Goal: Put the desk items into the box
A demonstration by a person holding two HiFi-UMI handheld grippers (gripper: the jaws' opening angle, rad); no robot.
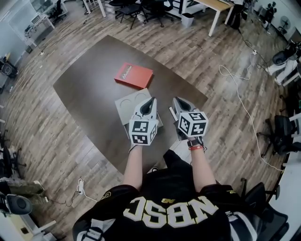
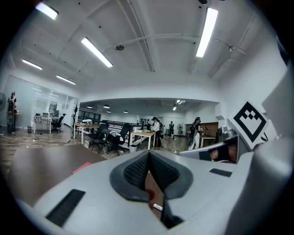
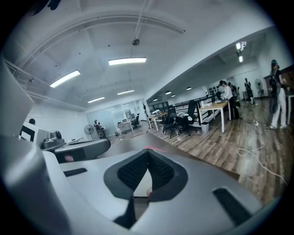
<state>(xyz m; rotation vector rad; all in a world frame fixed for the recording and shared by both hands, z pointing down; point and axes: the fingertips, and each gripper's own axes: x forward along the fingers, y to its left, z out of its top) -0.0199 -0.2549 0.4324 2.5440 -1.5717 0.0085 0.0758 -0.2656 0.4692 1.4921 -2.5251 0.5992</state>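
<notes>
A flat red box (image 1: 134, 75) lies on the dark brown table (image 1: 89, 80), toward its far side. Nearer me sits a pale grey tray (image 1: 128, 104) with round hollows, partly hidden under my left gripper (image 1: 152, 100). That gripper is shut and holds nothing, its tip over the tray's right part. My right gripper (image 1: 177, 100) hangs beside it, just right of the tray, also shut and holding nothing. In the left gripper view the jaws (image 2: 148, 153) meet at the tip and the red box (image 2: 82, 166) shows low at left. The right gripper view shows its pads (image 3: 158, 172) pressed together.
The table's near edge runs just under my hands, with wood floor (image 1: 56, 136) around it. A white cable (image 1: 242, 101) trails across the floor at right. Black office chairs (image 1: 141, 9) and a desk (image 1: 214, 5) stand beyond the table's far end.
</notes>
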